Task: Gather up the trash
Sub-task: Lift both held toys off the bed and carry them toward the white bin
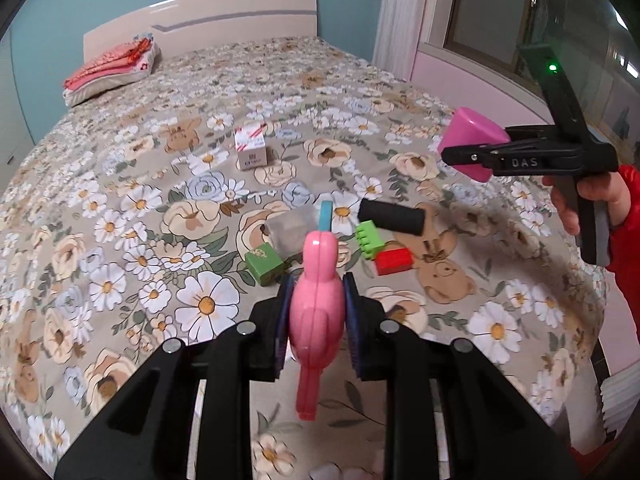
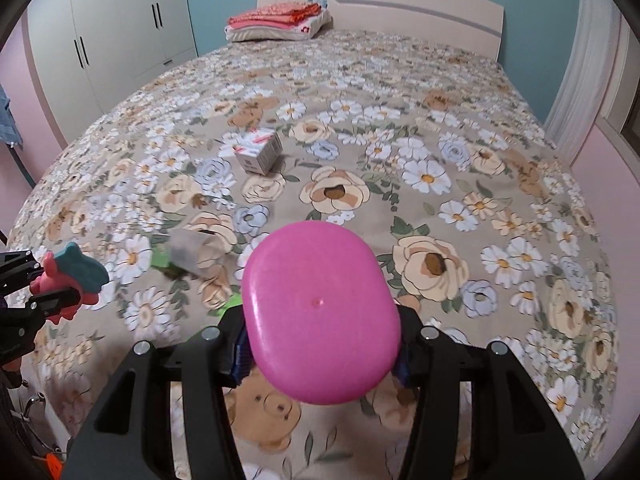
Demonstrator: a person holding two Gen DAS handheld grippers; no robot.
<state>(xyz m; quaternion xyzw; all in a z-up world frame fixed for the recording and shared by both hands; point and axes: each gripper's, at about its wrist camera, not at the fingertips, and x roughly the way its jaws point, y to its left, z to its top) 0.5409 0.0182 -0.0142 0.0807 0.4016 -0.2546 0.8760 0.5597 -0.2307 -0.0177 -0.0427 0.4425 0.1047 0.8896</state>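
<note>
While both grippers hang above the flowered bed (image 1: 120, 200), the left gripper (image 1: 318, 312) has its jaws clamped on a pink toy (image 1: 316, 304), and the right gripper (image 2: 320, 344), half-spread, grips a magenta container (image 2: 320, 312); blocks (image 1: 384, 246) lie at twelve o'clock.

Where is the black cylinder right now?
In the left wrist view, the black cylinder lies on the floral bedspread, right of centre, just above the green comb-like block and red block.

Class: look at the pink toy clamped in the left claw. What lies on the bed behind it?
Behind the pink toy lie a clear cup, a green box, a green comb-like block, a red block and a black roll. The toy covers part of the cup.
</note>
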